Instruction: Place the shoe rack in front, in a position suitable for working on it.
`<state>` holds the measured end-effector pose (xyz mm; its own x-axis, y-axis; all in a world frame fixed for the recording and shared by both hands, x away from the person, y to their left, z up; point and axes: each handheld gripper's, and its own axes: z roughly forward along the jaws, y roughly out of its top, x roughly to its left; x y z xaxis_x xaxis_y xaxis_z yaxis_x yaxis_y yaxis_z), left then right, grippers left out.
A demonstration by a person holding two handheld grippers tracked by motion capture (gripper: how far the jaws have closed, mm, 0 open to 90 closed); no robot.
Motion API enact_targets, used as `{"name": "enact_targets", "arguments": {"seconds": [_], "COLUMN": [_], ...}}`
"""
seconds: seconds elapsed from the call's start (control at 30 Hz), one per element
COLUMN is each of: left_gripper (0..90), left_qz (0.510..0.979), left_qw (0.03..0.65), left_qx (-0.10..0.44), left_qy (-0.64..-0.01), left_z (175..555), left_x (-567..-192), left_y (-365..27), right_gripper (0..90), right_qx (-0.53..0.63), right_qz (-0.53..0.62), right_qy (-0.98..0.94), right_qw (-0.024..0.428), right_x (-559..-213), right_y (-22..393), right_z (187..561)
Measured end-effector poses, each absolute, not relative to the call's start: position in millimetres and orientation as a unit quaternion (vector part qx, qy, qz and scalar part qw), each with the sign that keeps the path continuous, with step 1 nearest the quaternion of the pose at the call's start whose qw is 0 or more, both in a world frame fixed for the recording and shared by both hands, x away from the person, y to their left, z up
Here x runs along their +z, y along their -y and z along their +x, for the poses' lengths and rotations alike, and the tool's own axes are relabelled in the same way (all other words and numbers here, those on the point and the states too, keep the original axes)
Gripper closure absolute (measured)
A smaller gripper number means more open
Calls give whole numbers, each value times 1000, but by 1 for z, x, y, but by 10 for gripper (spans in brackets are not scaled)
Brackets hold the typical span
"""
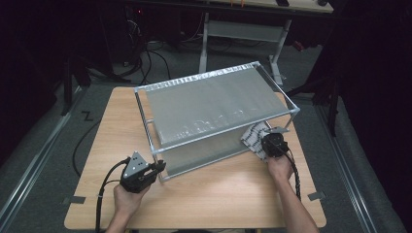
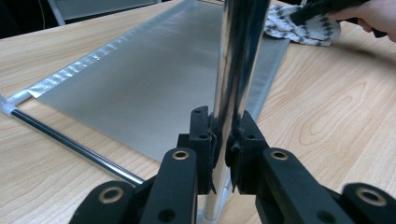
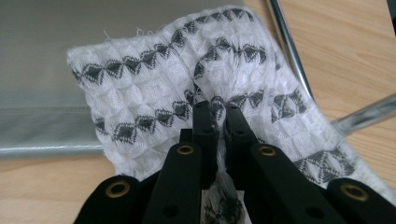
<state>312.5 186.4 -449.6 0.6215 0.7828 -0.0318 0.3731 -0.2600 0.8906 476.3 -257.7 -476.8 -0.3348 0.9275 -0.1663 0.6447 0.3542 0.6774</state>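
A two-tier metal rack with grey fabric shelves stands on the wooden table. My left gripper is at the rack's near left corner. Seen from the left gripper view, this gripper is shut on the upright chrome post. My right gripper is at the right end of the lower shelf, shut on a white cloth with dark diamond bands. The right gripper view shows its jaws pinching a fold of that cloth, which lies partly over the lower shelf.
Chrome rods of the rack's frame run beside the cloth on the right. A low bar edges the lower shelf. Cables and a desk frame lie on the floor beyond the table.
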Motion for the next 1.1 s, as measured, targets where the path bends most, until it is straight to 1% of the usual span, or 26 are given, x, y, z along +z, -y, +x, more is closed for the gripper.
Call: {"name": "enact_targets", "arguments": {"seconds": [0.17, 0.43, 0.57, 0.83, 1.0, 1.1], "left_gripper": [811, 811, 811, 811, 811, 810], "left_qz": [765, 767, 767, 767, 768, 766], "left_qw": [477, 476, 477, 479, 479, 479], "left_qx": [214, 212, 211, 210, 209, 210], "left_qy": [-377, -375, -374, -371, -371, -374], "left_z": [313, 313, 314, 315, 316, 316], "left_x": [-450, -449, -449, -450, -450, -449], "left_y": [-186, -187, -187, -186, -186, -185], "right_gripper": [862, 859, 859, 860, 860, 860], "right_qx": [256, 240, 245, 261, 273, 278], "right_qz": [529, 553, 560, 530, 498, 490], "right_qy": [-760, -740, -735, -758, -780, -785], "right_qw": [276, 299, 294, 276, 263, 259], "right_x": [-480, -480, -481, -481, -483, -484], "right_y": [262, 266, 269, 254, 232, 226], "right_z": [484, 491, 493, 489, 481, 478]}}
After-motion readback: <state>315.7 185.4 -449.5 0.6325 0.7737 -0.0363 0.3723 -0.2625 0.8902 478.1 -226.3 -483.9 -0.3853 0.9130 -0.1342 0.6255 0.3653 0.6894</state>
